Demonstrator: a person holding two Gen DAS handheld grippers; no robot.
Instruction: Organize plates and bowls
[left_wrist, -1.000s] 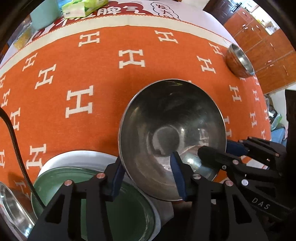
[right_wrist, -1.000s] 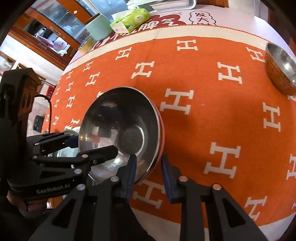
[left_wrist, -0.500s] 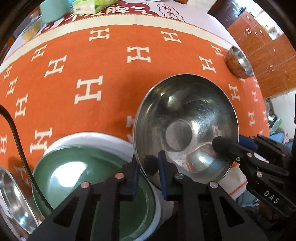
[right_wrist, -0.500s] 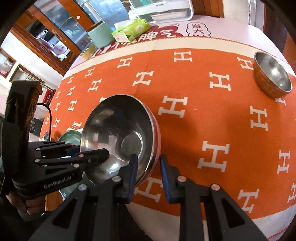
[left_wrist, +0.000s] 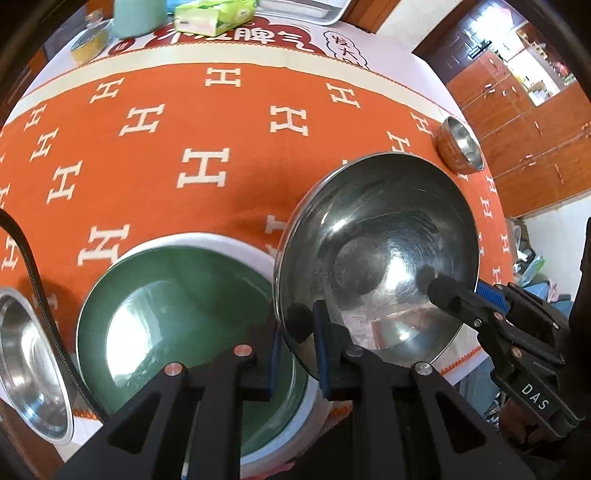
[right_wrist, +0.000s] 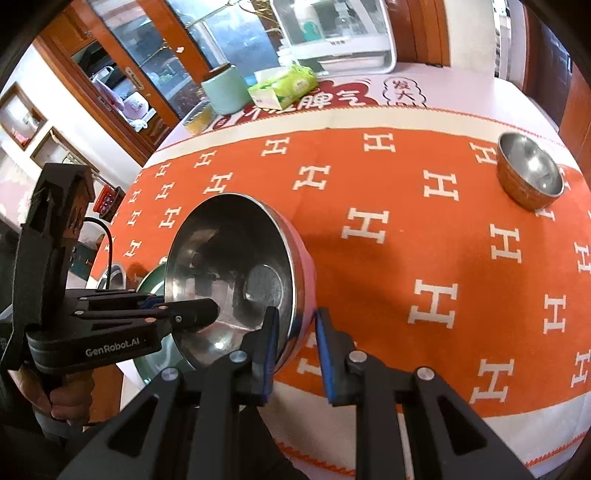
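Note:
A large steel bowl (left_wrist: 376, 254) with a pink outside (right_wrist: 236, 269) hangs tilted above the orange tablecloth. My left gripper (left_wrist: 297, 339) is shut on its near-left rim. My right gripper (right_wrist: 293, 332) is shut on its right rim, and also shows in the left wrist view (left_wrist: 458, 299). The left gripper shows in the right wrist view (right_wrist: 192, 310). A green plate (left_wrist: 177, 314) on a white plate (left_wrist: 236, 243) lies below left of the bowl. A small steel bowl (left_wrist: 460, 149) sits at the far right (right_wrist: 530, 177).
A steel dish (left_wrist: 29, 373) sits at the near left edge. A green tissue pack (right_wrist: 282, 86), a mint cup (right_wrist: 225, 90) and a yellow jar (right_wrist: 197, 118) stand at the back of the table. A black cable (left_wrist: 40, 295) crosses the left side.
The left gripper closed on the bowl's rim. Both grippers have lifted the large bowl off the cloth, and it now hangs tilted beside the green plate.

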